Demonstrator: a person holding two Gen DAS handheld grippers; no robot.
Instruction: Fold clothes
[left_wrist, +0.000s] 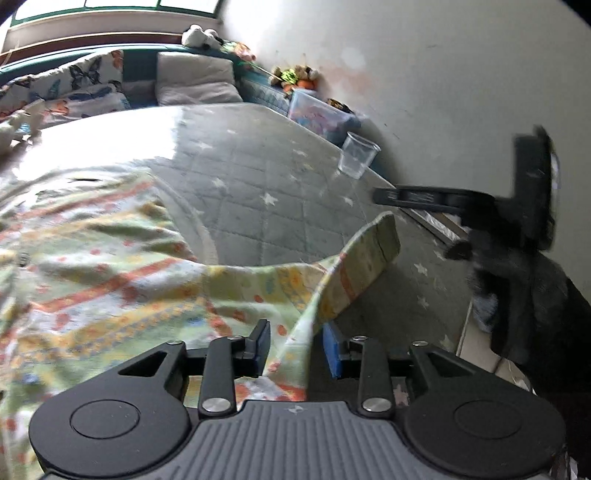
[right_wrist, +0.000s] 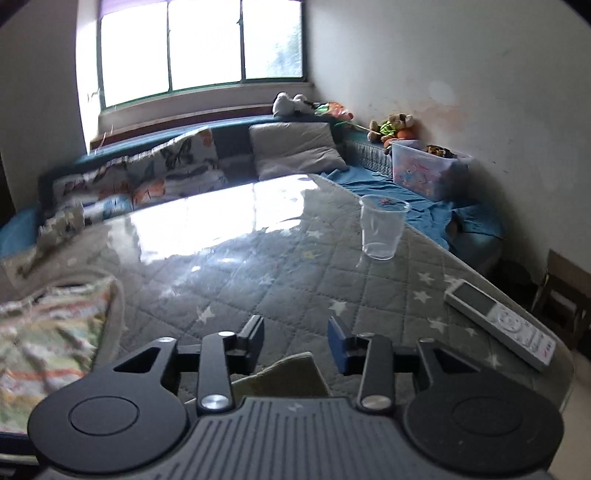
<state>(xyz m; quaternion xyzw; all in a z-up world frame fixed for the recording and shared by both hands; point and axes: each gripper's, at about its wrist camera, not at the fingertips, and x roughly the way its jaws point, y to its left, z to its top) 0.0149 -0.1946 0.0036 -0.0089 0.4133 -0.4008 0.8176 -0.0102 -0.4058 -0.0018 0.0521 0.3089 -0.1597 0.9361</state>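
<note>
A patterned garment (left_wrist: 110, 258) in green, orange and yellow lies spread on the grey quilted table top (left_wrist: 258, 177). My left gripper (left_wrist: 295, 343) has its jaws apart, with a raised fold of the garment's sleeve (left_wrist: 354, 266) standing between the fingers. The right gripper (left_wrist: 461, 206) shows in the left wrist view at the right, above the sleeve end. In the right wrist view my right gripper (right_wrist: 295, 339) is open, a cloth corner (right_wrist: 291, 376) lies just below its fingers, and the garment (right_wrist: 55, 332) lies at the left.
A clear plastic cup (right_wrist: 382, 229) stands on the table's far right, also in the left wrist view (left_wrist: 358, 155). A white remote (right_wrist: 502, 325) lies near the table's right edge. Pillows (right_wrist: 295, 147), a toy box (right_wrist: 424, 170) and a blue bed lie beyond.
</note>
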